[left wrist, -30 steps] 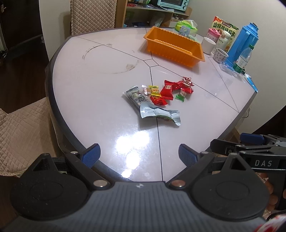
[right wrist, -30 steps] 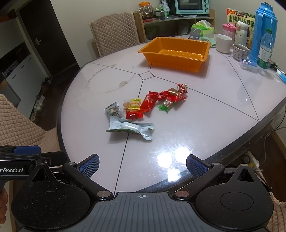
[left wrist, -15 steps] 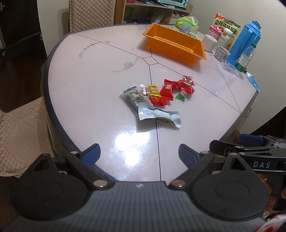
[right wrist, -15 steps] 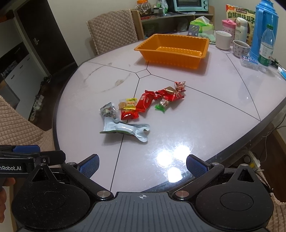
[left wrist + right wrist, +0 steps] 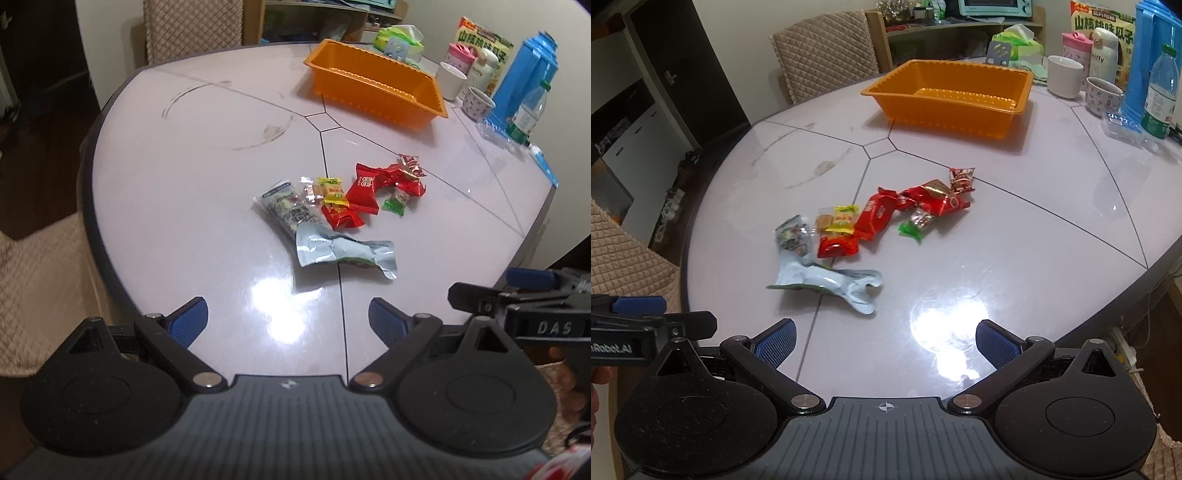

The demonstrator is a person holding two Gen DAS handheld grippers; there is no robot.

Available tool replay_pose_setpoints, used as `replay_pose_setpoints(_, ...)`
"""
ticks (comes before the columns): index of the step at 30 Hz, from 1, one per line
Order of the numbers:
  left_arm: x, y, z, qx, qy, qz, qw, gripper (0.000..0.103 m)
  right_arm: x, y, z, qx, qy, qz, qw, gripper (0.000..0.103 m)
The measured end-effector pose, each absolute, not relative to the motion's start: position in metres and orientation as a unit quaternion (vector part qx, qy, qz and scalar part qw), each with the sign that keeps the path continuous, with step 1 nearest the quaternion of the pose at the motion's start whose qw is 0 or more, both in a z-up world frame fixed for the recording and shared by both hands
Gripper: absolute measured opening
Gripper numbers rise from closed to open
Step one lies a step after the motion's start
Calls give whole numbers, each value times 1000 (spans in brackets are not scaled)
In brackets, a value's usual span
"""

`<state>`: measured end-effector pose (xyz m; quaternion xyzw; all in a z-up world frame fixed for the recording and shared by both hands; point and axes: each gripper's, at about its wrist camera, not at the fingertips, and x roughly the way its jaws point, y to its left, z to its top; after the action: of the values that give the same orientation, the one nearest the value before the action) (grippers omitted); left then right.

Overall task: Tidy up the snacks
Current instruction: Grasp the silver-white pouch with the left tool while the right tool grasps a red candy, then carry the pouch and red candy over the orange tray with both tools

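Several small snack packets lie in a cluster mid-table: a silver foil pouch [image 5: 343, 253] [image 5: 831, 282] nearest me, a dark patterned packet [image 5: 284, 208] [image 5: 794, 234], red wrappers [image 5: 364, 188] [image 5: 875, 216], a yellow candy [image 5: 332, 188] [image 5: 844, 218] and a green candy [image 5: 397, 201] [image 5: 916, 225]. An empty orange tray [image 5: 373, 99] [image 5: 949, 107] stands beyond them. My left gripper [image 5: 288, 317] and right gripper [image 5: 884, 341] both hover open over the table's near edge, short of the foil pouch, holding nothing.
At the back right stand white cups [image 5: 1065, 75], a blue jug [image 5: 524, 77], a water bottle [image 5: 1160, 96], a snack box [image 5: 1102, 26] and tissues [image 5: 1017, 42]. Quilted chairs [image 5: 827, 51] sit behind and at the left. The table edge [image 5: 99, 236] curves near me.
Both grippers have moved forward toward the snack cluster, which now looks larger and closer. Nothing on the table has shifted.
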<state>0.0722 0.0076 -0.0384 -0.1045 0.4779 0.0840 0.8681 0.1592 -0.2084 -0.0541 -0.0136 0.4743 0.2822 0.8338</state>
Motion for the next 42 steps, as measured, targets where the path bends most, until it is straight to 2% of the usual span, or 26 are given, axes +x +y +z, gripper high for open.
replay_pose_setpoints(19,149,-61,-95,171,448,-24,877,77,215,-254,-83,21,520,238,820,103)
replay_pose_setpoints(27,161,-84,-112,263,440,-84,855,61,232,-268,-87,34,529,227,817,103)
replay_pose_setpoints(33,174,-86,-122,259,463,-107,841,40,242,-270,-88,36,531,226,816,103)
replay_pose_setpoints(35,177,-87,-122,255,467,-115,839,26,246,-272,-90,37,533,225,815,103)
replay_pose_setpoints(42,188,-84,-116,203,477,-118,847,25,259,-274,-93,38,531,224,816,103)
